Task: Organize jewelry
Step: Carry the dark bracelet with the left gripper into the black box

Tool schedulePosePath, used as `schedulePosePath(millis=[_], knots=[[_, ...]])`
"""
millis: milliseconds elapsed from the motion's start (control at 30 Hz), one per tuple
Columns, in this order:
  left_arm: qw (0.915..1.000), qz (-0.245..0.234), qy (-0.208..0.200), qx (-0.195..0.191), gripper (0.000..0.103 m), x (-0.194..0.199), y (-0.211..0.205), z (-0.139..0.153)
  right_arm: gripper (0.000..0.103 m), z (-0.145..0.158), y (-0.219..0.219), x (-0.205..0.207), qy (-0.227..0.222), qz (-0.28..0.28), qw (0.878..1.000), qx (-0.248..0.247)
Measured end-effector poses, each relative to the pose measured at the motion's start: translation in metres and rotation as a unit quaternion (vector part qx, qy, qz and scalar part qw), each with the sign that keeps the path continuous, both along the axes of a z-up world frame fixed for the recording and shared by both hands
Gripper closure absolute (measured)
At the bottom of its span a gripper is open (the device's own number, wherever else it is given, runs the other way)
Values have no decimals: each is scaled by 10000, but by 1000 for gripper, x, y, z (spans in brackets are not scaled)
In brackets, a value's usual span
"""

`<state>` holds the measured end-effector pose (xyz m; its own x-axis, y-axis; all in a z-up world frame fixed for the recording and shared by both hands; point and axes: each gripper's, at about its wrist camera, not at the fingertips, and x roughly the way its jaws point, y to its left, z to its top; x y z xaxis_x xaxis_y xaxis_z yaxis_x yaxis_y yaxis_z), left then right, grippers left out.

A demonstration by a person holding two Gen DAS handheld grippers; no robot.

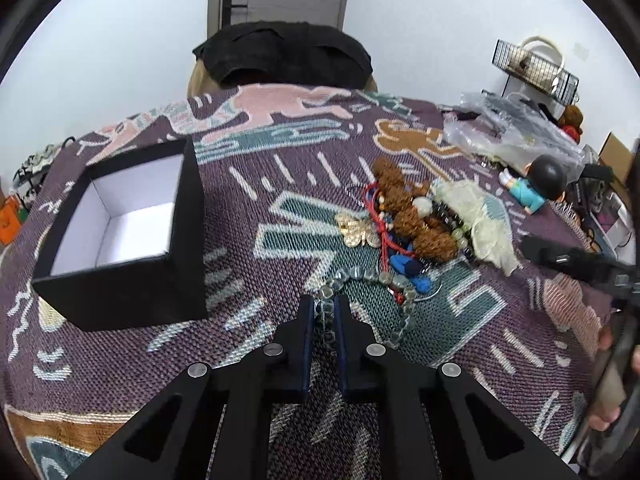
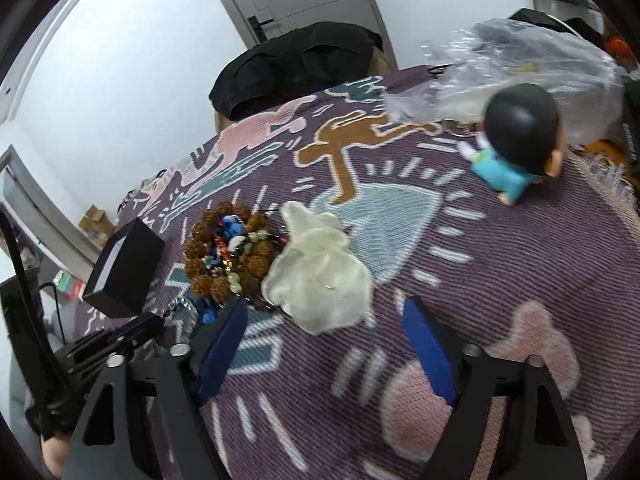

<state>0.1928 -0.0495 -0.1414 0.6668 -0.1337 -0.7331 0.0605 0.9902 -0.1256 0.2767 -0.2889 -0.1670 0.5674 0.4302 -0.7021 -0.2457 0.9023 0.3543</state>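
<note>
Right gripper [image 2: 324,350] hovers wide open over the patterned tabletop [image 2: 500,264] — a pale pouch [image 2: 320,280] just ahead, touching the jewelry pile [image 2: 228,256].

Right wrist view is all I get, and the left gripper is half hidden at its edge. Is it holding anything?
Observer: Yes. The left gripper is shut on the clear bead bracelet, pinching the near arc; the rest of the loop curves toward the pile.
Operator: Anything in the box? I see mostly its outside.
Observer: The black box is open, and its white inside shows nothing in it.
Operator: Anything on the pile's box side?
Observer: A gold butterfly piece lies at that edge of the pile, well apart from the box.
</note>
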Motion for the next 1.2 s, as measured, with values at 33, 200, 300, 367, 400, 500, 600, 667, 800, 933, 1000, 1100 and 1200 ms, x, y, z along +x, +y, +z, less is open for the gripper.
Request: schedulePosePath(millis=[33, 200, 300, 367, 400, 500, 600, 667, 800, 933, 1000, 1100, 1200], knots=[[10000, 10, -49, -33, 93, -1, 2, 3, 39, -4, 3, 5, 82, 28, 10000, -17], [9990, 67, -426, -108, 93, -12, 9, 30, 97, -14, 1, 18, 247, -36, 9997, -47], [9979, 68, -631, -139, 93, -19, 14, 46, 99, -5, -4, 12, 35, -29, 10000, 66], [9971, 87, -734, -171, 93, -21, 16, 56, 100, 6, -5, 7, -114, 18, 9999, 122], [9967, 100, -788, -189, 93, -22, 18, 62, 100, 11, -5, 6, -163, 39, 9998, 140], [9952, 124, -952, -192, 93, -26, 22, 79, 100, 33, -5, -3, -458, 105, 9987, 218], [9933, 144, -1129, -196, 93, -31, 27, 98, 100, 51, -6, -8, -653, 126, 9973, 320], [9918, 182, -1253, -190, 93, -34, 32, 110, 100, 65, -7, -11, -808, 135, 9960, 366], [9898, 270, -1386, -163, 93, -37, 43, 125, 100, 85, -6, -16, -1033, 161, 9935, 460], [9883, 362, -1482, -64, 93, -36, 57, 138, 100, 101, -2, -17, -1184, 213, 9916, 478], [9884, 377, -1470, -66, 93, -35, 65, 140, 100, 108, 1, -18, -1250, 240, 9907, 471], [9894, 409, -1389, -87, 93, -30, 78, 138, 100, 116, 8, -17, -1318, 291, 9898, 460], [9909, 455, -1258, -135, 93, -22, 90, 130, 100, 123, 20, -15, -1374, 374, 9889, 437]])
